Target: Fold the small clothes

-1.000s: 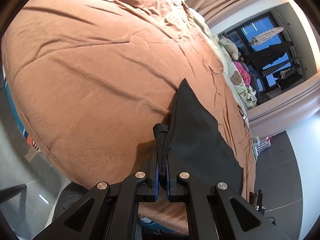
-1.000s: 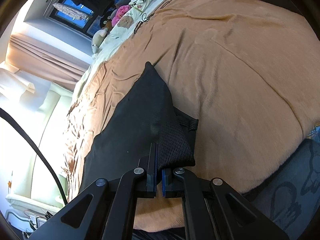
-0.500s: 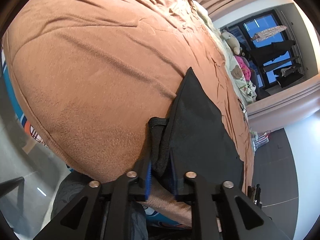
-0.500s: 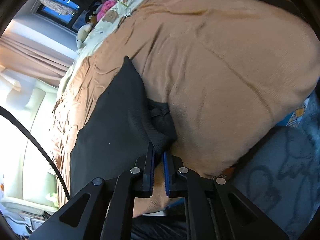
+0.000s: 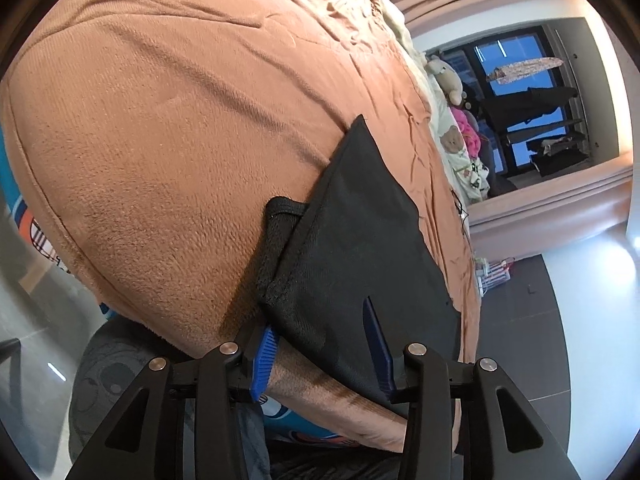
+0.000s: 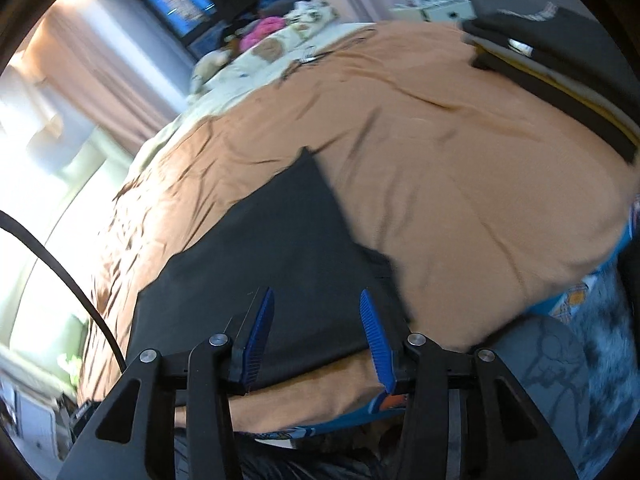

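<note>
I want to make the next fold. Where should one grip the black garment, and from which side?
Probably the black garment at its thick banded edge, approached from the near bed edge: that band bulges off the orange blanket, while the rest lies flat. Both grippers are open.

You open both grippers: the left gripper [image 5: 320, 344] and right gripper [image 6: 318, 332], each clamped on the black garment [image 5: 360, 240] a second ago, now stand spread wide with nothing between the blue pads. The garment now lies released on the bed [image 5: 160, 140], toward 12 o'clock of each gripper.
</note>
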A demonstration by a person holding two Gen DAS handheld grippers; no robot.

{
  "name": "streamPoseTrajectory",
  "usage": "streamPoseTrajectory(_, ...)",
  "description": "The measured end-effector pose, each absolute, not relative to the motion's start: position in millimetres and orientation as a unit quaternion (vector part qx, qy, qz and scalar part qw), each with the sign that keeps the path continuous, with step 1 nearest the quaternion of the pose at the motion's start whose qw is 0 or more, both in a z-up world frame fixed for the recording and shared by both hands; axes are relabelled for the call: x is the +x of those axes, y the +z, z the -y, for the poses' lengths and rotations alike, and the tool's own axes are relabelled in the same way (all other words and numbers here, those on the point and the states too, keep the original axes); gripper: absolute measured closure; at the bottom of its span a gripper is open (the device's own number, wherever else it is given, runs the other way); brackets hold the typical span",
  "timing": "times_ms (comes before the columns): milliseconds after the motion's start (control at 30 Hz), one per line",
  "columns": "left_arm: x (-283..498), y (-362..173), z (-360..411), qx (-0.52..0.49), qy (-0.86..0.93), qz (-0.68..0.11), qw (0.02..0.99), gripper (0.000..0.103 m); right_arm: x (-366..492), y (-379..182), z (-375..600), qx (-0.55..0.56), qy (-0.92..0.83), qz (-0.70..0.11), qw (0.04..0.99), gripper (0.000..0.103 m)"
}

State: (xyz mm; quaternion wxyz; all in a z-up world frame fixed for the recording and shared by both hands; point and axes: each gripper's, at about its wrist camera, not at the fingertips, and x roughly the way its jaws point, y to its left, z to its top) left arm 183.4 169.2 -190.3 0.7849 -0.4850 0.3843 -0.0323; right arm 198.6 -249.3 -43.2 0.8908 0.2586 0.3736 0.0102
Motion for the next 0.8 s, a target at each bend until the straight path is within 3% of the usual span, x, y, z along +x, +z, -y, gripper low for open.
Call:
streamPoseTrajectory(267,180,-193,-170,-0.493,-0.031,-0.381,0.782,0.062,227,-41,177,0.205,0.08,-0.401,0.889,0.06)
streamPoseTrajectory(367,177,-193,-170,-0.49,-0.029,-0.383,0.783,0.069,238,-47,152,0.184,0.101,-0.42,0.883,0.066)
streamPoseTrajectory(533,177,-195,-176,-0.49,-0.021,-0.388,0.78,0.092,257,-56,123,0.152,0.129,-0.444,0.874,0.072)
streamPoseTrajectory(800,175,-193,-182,-0.494,-0.023,-0.387,0.778,0.093,302,-73,91,0.096,0.169,-0.483,0.853,0.085)
